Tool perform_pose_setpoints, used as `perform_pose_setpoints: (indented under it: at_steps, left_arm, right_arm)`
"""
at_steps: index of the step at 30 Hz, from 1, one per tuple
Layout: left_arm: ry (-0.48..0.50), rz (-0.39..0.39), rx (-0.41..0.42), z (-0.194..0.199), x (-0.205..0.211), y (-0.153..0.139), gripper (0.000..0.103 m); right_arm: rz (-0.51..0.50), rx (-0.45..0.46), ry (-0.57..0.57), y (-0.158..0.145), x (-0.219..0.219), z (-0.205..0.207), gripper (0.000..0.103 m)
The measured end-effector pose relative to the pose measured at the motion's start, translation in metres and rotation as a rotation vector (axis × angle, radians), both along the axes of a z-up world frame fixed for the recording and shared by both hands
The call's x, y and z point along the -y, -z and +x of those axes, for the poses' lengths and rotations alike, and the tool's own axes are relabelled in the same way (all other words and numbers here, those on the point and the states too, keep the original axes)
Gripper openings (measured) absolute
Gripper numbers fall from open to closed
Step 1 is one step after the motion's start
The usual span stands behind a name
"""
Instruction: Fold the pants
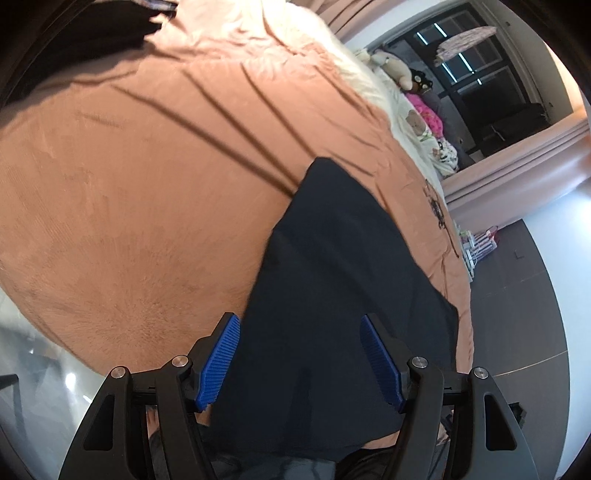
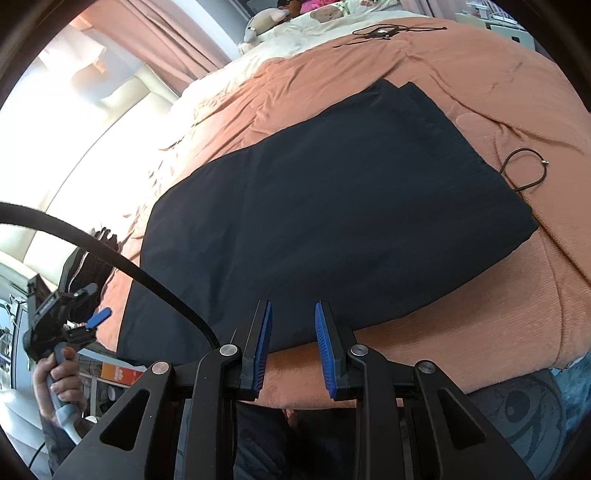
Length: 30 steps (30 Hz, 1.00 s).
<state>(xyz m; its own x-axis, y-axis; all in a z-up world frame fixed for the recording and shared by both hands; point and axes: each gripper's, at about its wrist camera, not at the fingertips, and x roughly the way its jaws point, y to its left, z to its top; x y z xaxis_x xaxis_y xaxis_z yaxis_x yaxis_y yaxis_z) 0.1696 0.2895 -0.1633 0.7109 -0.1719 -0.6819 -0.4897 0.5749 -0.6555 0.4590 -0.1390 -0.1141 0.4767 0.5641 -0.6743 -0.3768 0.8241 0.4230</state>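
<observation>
Dark navy pants (image 2: pixel 332 203) lie flat on an orange blanket (image 2: pixel 480 92), folded into one broad panel. In the right wrist view my right gripper (image 2: pixel 294 304) hovers at the pants' near edge, its jaws a narrow gap apart with nothing pinched. My left gripper (image 1: pixel 298 319) stands open wide over the near end of the pants (image 1: pixel 343 277); the cloth lies below its blue pads (image 1: pixel 221 365), which do not press on it. The left gripper (image 2: pixel 85 317) also shows at the far left of the right wrist view, held by a hand (image 2: pixel 59 376).
The orange blanket (image 1: pixel 147 184) covers a bed. A looped dark cord (image 2: pixel 524 170) lies right of the pants and more cords (image 2: pixel 380 31) farther back. Plush toys (image 1: pixel 395 66) sit at the head end. A black cable (image 2: pixel 110 254) arcs across the left. Curtains (image 2: pixel 177 33) hang behind.
</observation>
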Motion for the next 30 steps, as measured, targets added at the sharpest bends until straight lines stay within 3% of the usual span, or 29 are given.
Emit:
perform_pose_setpoints:
  at_steps: [6,9,16,20,24,30]
  left_arm:
    - [0.022,-0.056,-0.010,0.003,-0.006,0.025,0.064]
    - [0.035,-0.095,-0.003,0.006,-0.011,0.034,0.054]
    - [0.095,-0.181,0.039,0.023,-0.017,0.044,0.043]
    - [0.112,-0.173,0.037,0.029,-0.013,0.044,0.037]
    - [0.090,-0.186,0.019,0.023,-0.012,0.046,0.008]
    - [0.095,-0.133,0.075,0.018,-0.002,0.011,0.003]
  right_arm:
    - [-0.005,-0.004,0.003,-0.001,-0.001,0.001,0.022]
    - [-0.017,-0.002,0.012,0.000,-0.002,0.000,0.022]
    - [-0.016,-0.004,0.020,-0.002,-0.002,-0.004,0.022]
    - [-0.001,-0.004,0.005,-0.003,-0.004,-0.005,0.022]
    - [0.024,-0.005,-0.024,0.000,-0.008,-0.006,0.022]
    - [0.009,-0.012,-0.067,0.003,-0.018,-0.004,0.022]
